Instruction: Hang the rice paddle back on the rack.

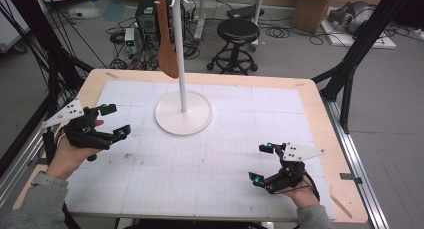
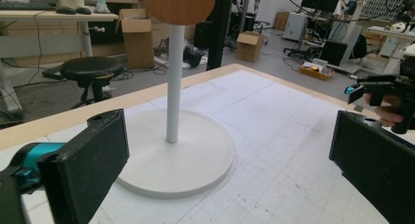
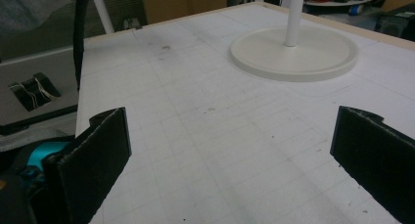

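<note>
white gridded table point(image 1: 200, 179); both the left gripper point(image 1: 111, 121) and right gripper point(image 1: 262, 164) gape wide, empty. reaching carelessly could topple the stand point(image 1: 183, 114) holding the wooden board point(image 1: 167, 39).

Even, soft indoor light; slight blur.

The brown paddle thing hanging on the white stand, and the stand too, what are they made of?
The brown paddle looks like wood: warm brown with faint grain and a smooth matt face in the left gripper view. The white stand seems painted metal or plastic; its pole and round base are even, smooth and slightly glossy, so I can't tell which.
</note>
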A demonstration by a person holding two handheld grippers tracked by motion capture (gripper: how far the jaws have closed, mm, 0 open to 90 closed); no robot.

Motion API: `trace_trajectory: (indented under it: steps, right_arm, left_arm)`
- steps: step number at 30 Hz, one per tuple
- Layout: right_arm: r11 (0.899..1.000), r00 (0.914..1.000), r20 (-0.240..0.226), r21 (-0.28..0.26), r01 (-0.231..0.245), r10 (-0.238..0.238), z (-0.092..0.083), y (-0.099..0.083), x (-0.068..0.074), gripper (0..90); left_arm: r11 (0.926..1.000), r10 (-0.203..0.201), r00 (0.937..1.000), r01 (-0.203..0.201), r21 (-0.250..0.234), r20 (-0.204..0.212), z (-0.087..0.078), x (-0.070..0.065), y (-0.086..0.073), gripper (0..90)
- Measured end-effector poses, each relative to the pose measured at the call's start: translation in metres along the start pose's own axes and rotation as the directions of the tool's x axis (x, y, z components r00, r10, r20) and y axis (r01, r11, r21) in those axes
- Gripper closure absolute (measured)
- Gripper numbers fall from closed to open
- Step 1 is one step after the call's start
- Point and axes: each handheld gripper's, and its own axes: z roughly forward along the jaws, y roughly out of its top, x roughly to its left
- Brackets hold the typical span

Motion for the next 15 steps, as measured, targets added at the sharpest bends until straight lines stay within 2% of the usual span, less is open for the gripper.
trace_trajectory:
  steps: [5,8,11,15]
  right_arm:
    - [1.0,1.0,0.008,-0.004,-0.002,0.002,-0.001,0.0,-0.001,0.0]
    - [1.0,0.9999,0.011,-0.004,-0.005,0.005,0.0,0.0,-0.002,0.0]
    - [1.0,0.9999,0.01,-0.001,-0.007,0.007,0.0,0.0,-0.002,0.0]
    - [1.0,0.9999,0.013,0.002,-0.009,0.009,0.0,-0.001,-0.003,0.0]
  left_arm:
    - [0.9996,0.026,0.9996,-0.026,-0.013,-0.008,-0.003,-0.005,-0.006,1.7]
    - [0.9997,0.025,0.9996,-0.025,-0.001,-0.012,-0.003,-0.006,-0.016,1.8]
    - [1.0,0.001,0.9998,-0.001,-0.008,-0.021,-0.005,-0.006,-0.027,1.8]
    - [0.9998,0.007,0.9993,-0.007,0.019,-0.036,-0.009,-0.005,-0.039,1.7]
